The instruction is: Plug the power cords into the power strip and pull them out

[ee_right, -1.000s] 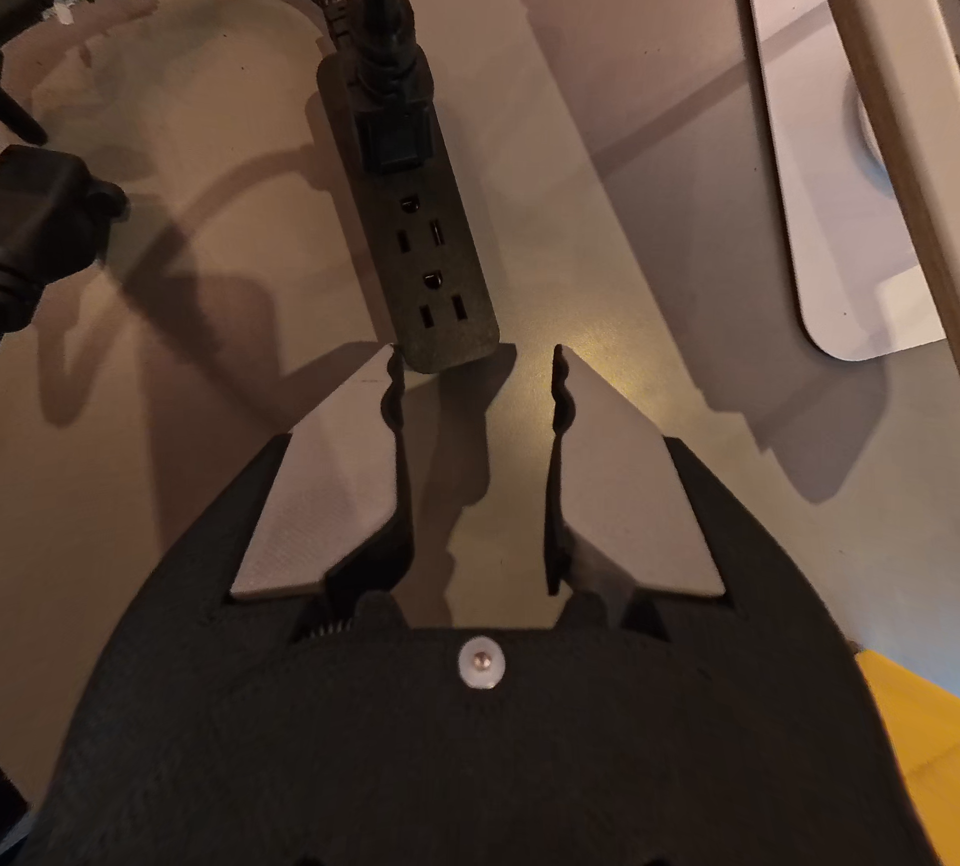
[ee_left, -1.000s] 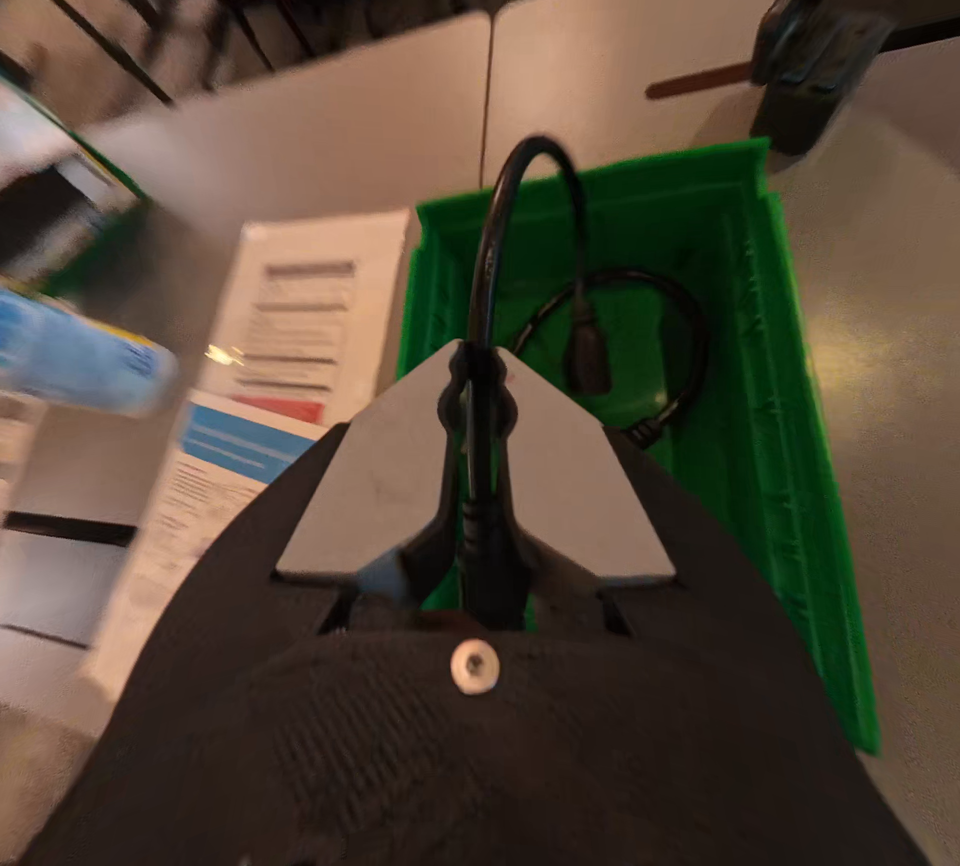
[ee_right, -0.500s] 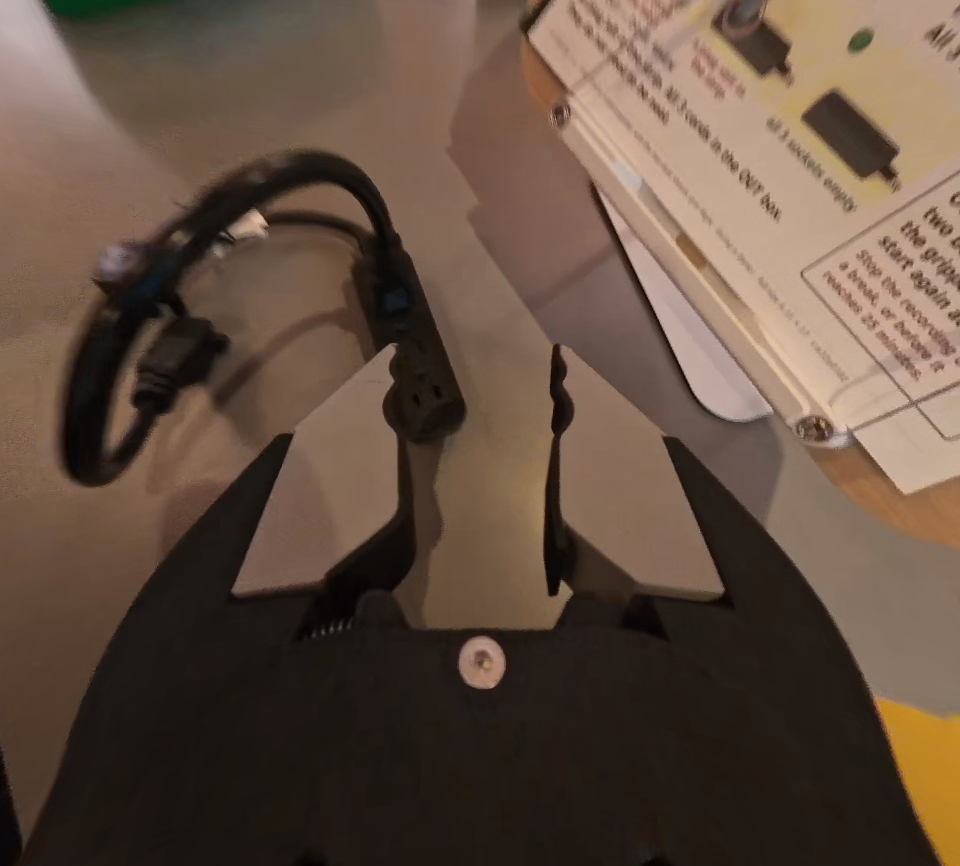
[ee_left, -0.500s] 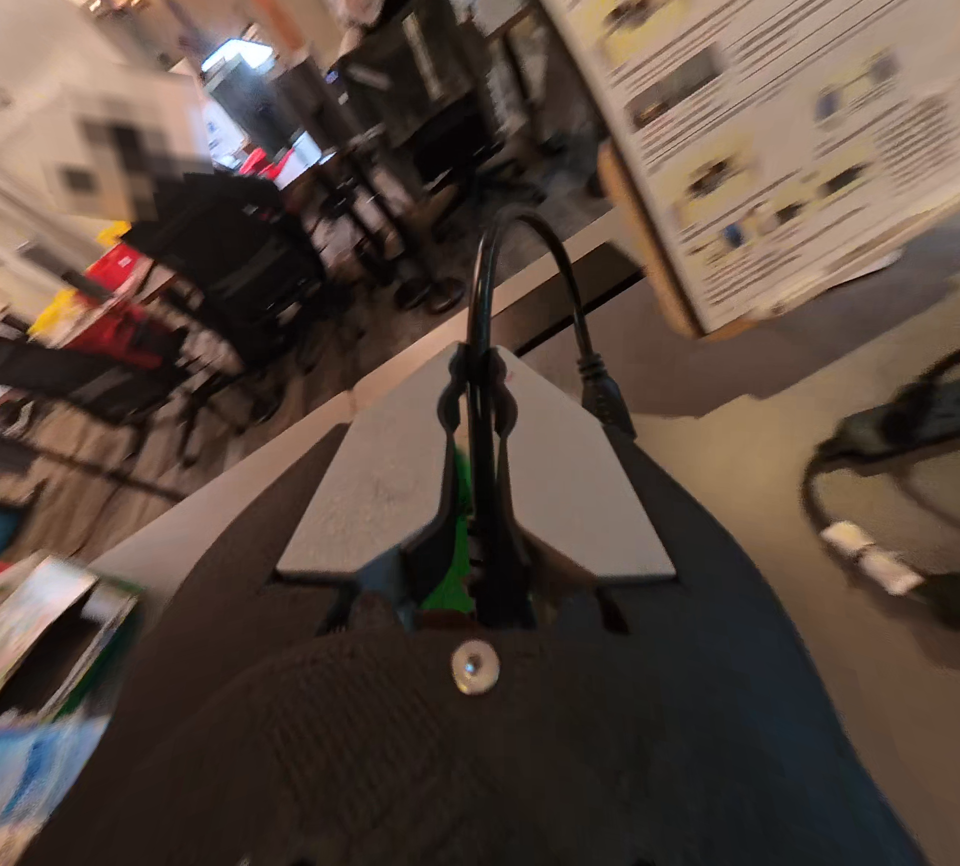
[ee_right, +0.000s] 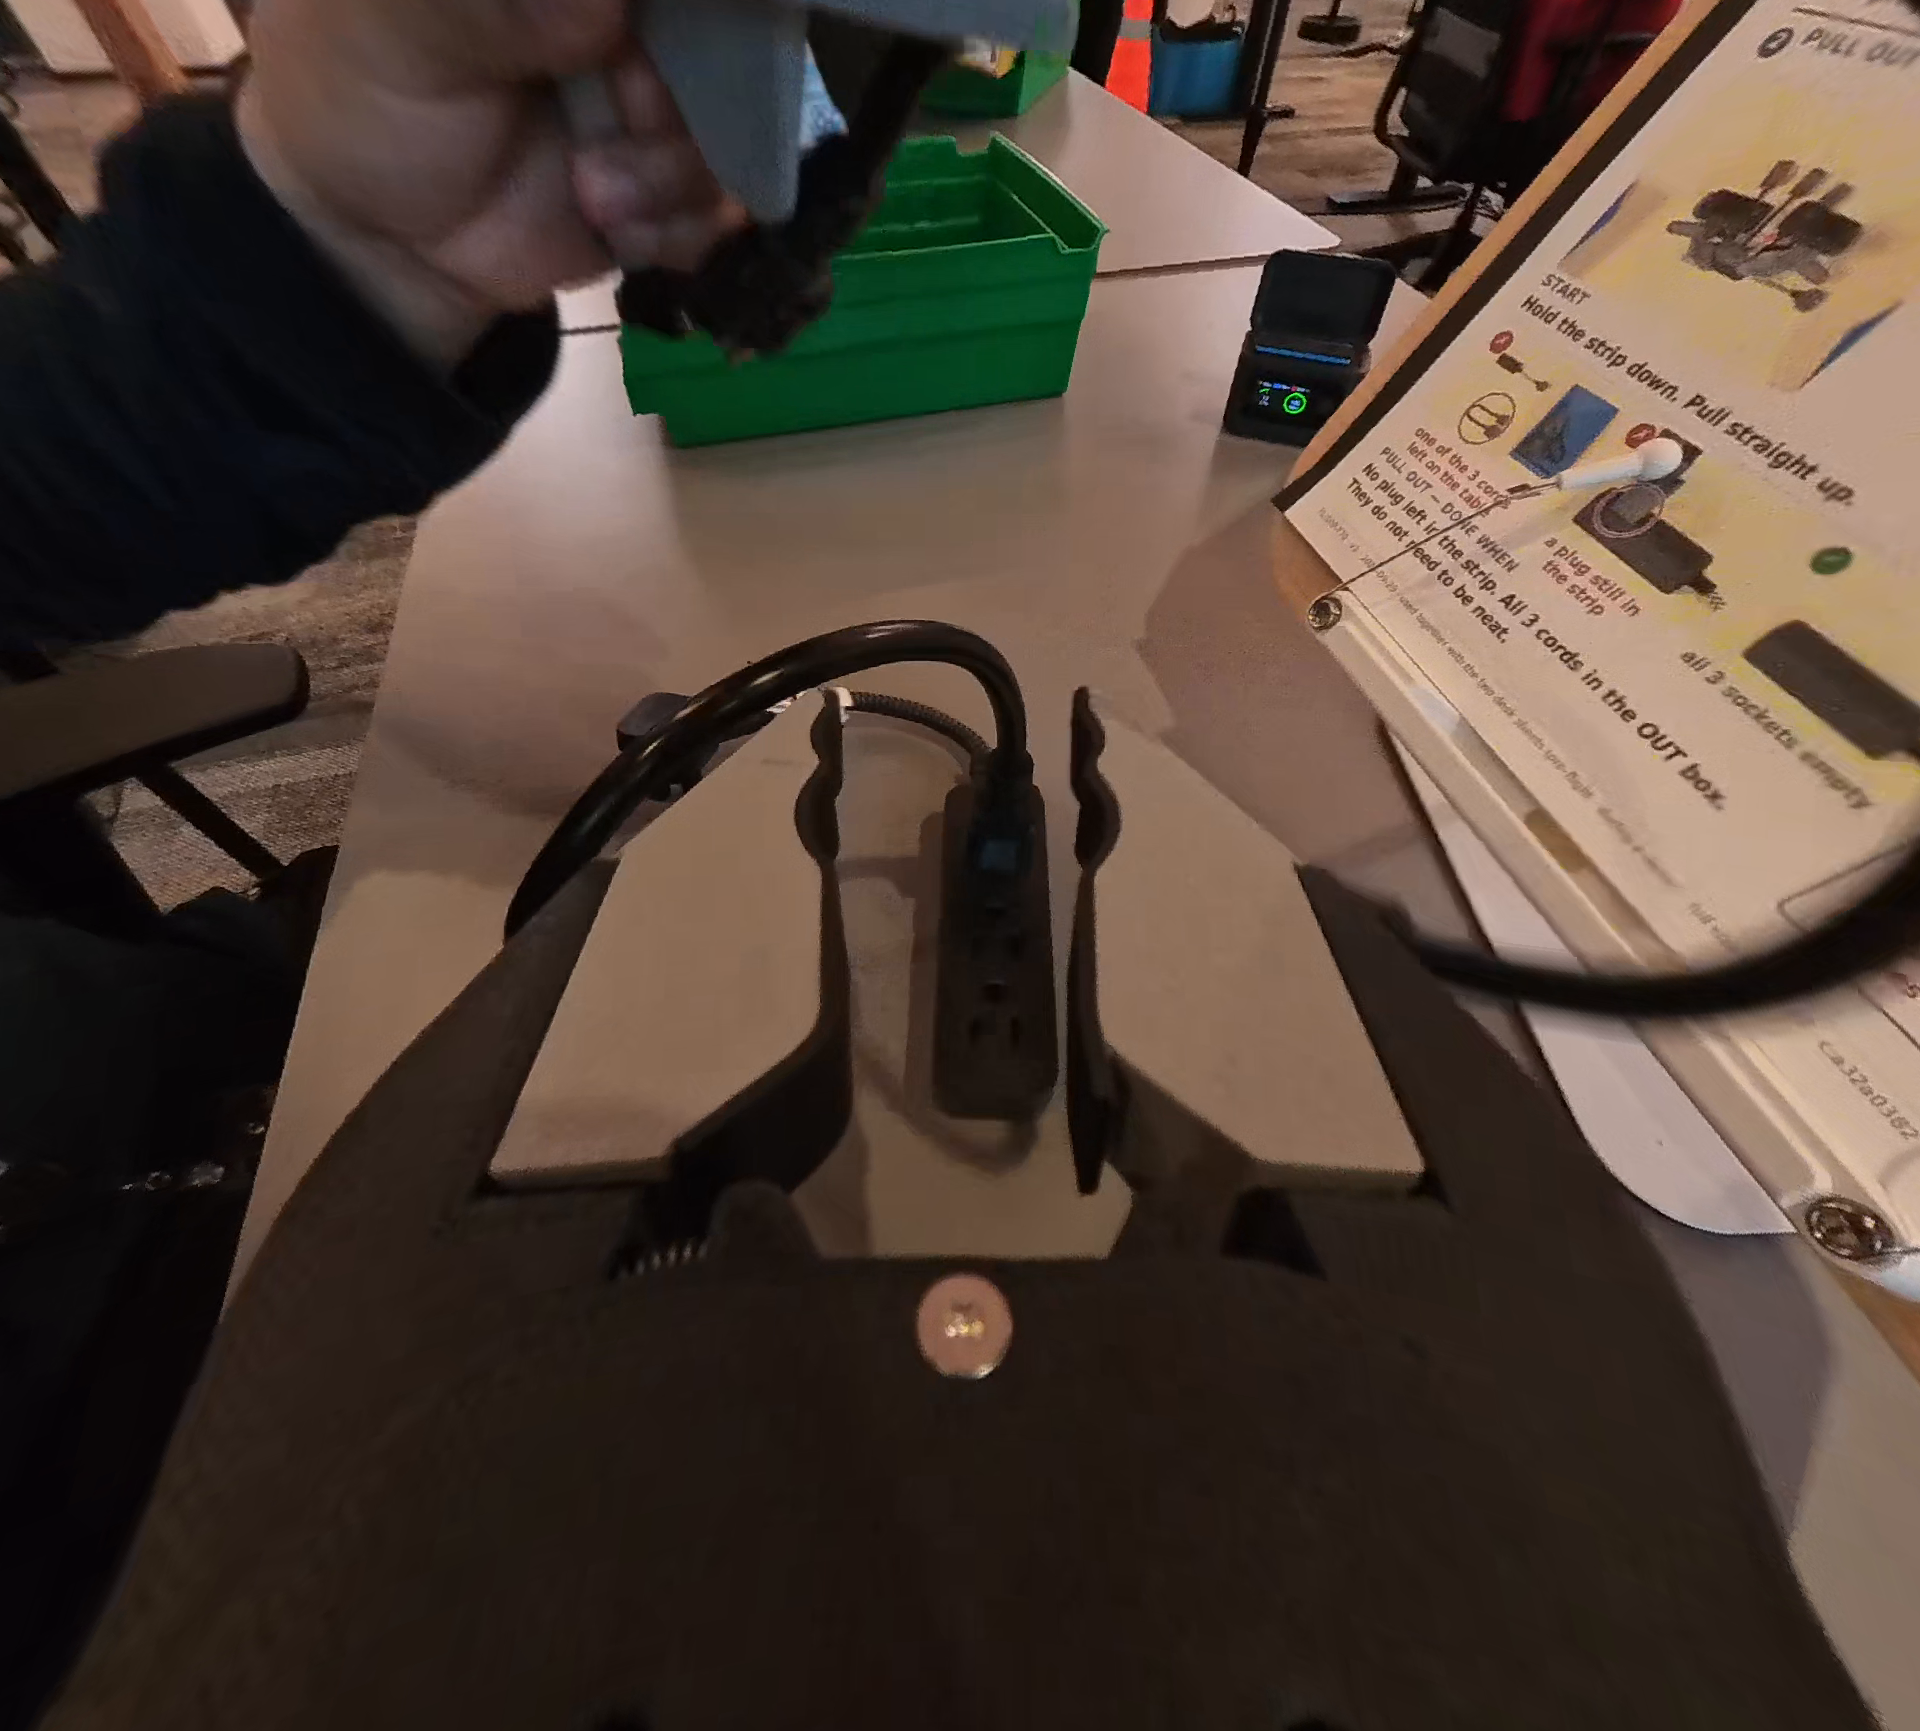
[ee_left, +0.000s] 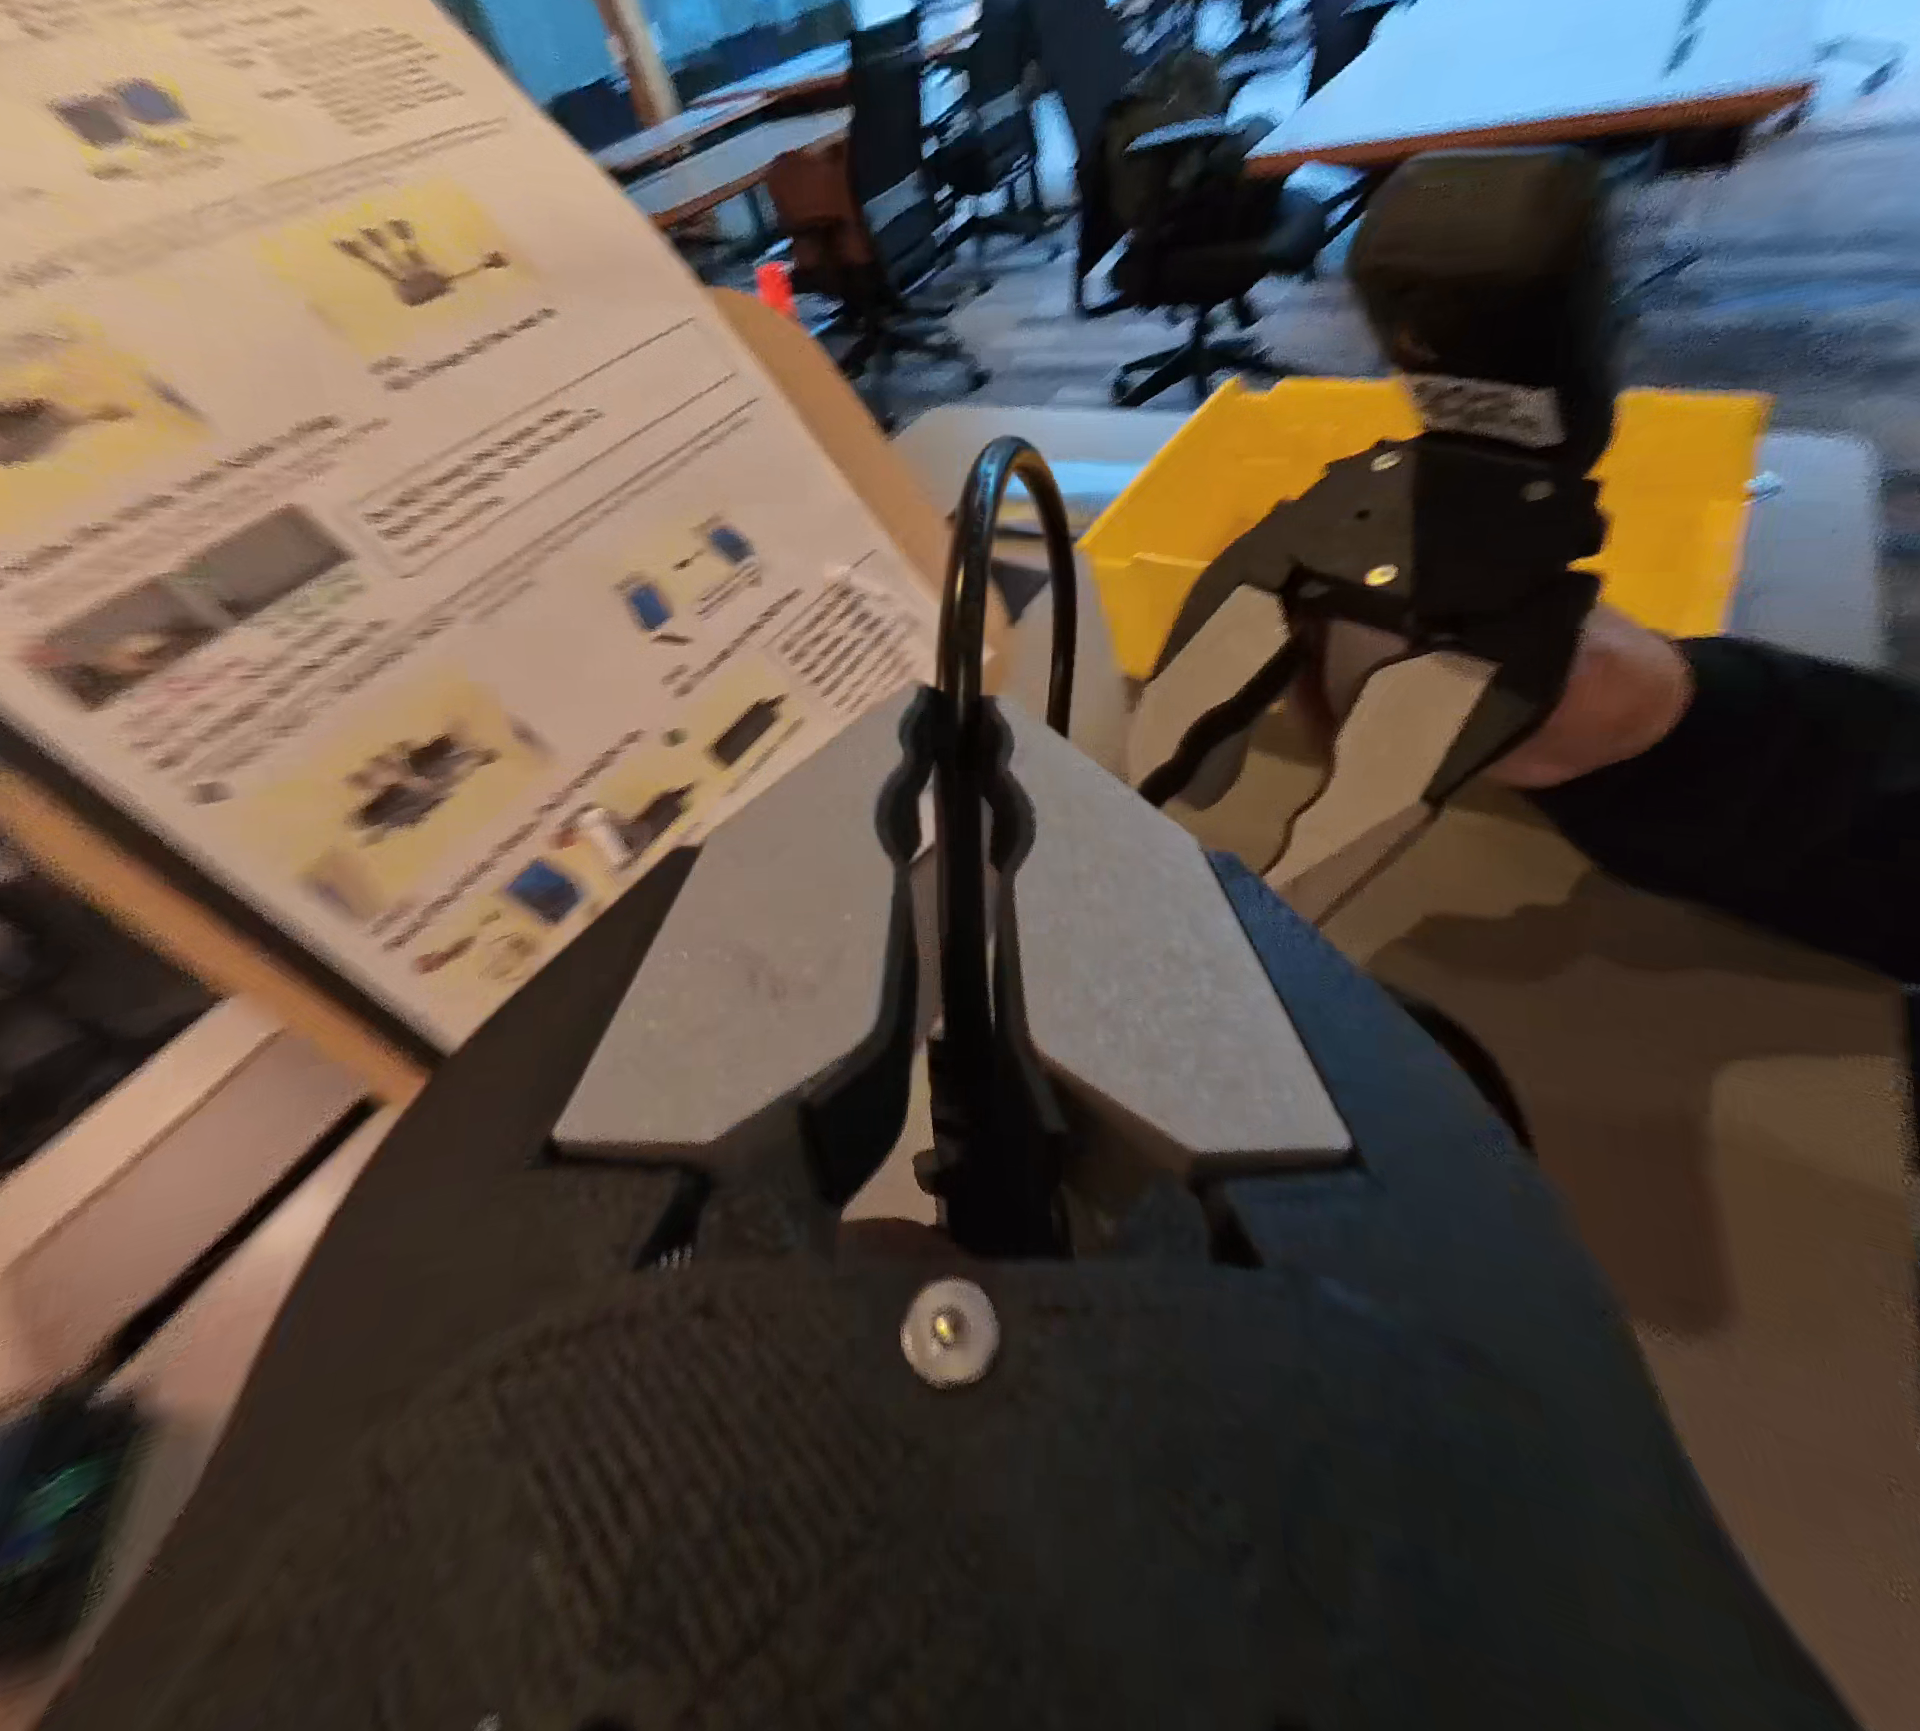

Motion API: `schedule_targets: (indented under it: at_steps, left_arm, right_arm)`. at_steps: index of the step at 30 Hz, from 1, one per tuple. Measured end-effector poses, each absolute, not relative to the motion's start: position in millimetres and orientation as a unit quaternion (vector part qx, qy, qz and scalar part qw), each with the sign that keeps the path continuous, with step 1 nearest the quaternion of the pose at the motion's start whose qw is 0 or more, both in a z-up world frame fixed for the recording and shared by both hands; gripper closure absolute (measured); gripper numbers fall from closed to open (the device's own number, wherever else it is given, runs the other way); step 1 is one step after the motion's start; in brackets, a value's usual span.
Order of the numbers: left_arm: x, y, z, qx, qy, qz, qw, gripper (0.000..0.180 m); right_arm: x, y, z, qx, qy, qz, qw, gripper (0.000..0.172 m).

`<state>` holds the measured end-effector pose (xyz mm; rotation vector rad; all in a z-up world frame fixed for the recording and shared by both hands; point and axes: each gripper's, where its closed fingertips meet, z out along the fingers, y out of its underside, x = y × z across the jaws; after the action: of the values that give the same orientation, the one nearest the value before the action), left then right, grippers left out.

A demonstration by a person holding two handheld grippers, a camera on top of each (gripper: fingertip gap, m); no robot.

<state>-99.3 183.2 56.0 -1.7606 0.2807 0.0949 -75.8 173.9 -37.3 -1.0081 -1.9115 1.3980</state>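
Holding: left gripper (ee_left: pixel 958 751) is clenched on a black cord (ee_left: pixel 1003 476); both pads press it, and it arcs up out of the tips and drops behind the right finger. Its plug end is hidden from the left wrist view.

Left edge, right wrist view: a hand (ee_right: pixel 416 112) carries that gripper high above the table (ee_right: pixel 727 538), in front of the green bin (ee_right: pixel 935 331). A dark mass hangs below its fingers; too blurred to say whether that is the plug.

Centre: strip (ee_right: pixel 992 964) lies flat on the table, between the fingers of the right gripper (ee_right: pixel 956 746). Jaws stand apart; the right pad is close beside the strip, the left well clear. Whether the right pad touches it, I cannot tell. Judged released, not clamping.

Sockets: far socket holds one plugged cord (ee_right: pixel 790 673), which loops off to the left. The two nearer sockets look empty.

Right: instruction board (ee_right: pixel 1662 486) leans at the table edge; a small device (ee_right: pixel 1304 351) with a lit screen sits beyond it. Yellow bin (ee_left: pixel 1226 518) shows only in the left wrist view, behind the right gripper.

Progress (judgement): one cord in, a second lifted and on its way, plug-in phase roughly a third done. Left: steady the strip, seat this plug, add a third cord if there is one, then pull all out.
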Motion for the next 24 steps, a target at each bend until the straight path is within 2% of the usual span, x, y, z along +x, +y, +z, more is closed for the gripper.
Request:
schedule_targets:
  at_steps: [9,13,16,20,24]
  left_arm:
    - [-49,224,25,-0.743,0.143,-0.157,0.635,0.176]
    - [-42,231,24,-0.740,0.163,-0.145,0.636,0.176]
    - [-45,231,27,-0.730,0.162,-0.147,0.648,0.176]
    - [-62,230,40,-0.718,0.148,-0.138,0.666,0.176]
    - [-78,235,66,-0.702,0.137,-0.111,0.690,0.176]
  right_arm:
    - [-81,170,-47,-0.383,-0.713,0.532,0.249,0.131]
    - [-83,172,-56,-0.384,-0.722,0.518,0.250,0.137]
    - [-79,171,-58,-0.374,-0.732,0.517,0.239,0.128]
    - [-87,204,-57,-0.423,-0.710,0.484,0.287,0.130]
    - [-86,206,-35,-0.418,-0.666,0.545,0.291,0.129]
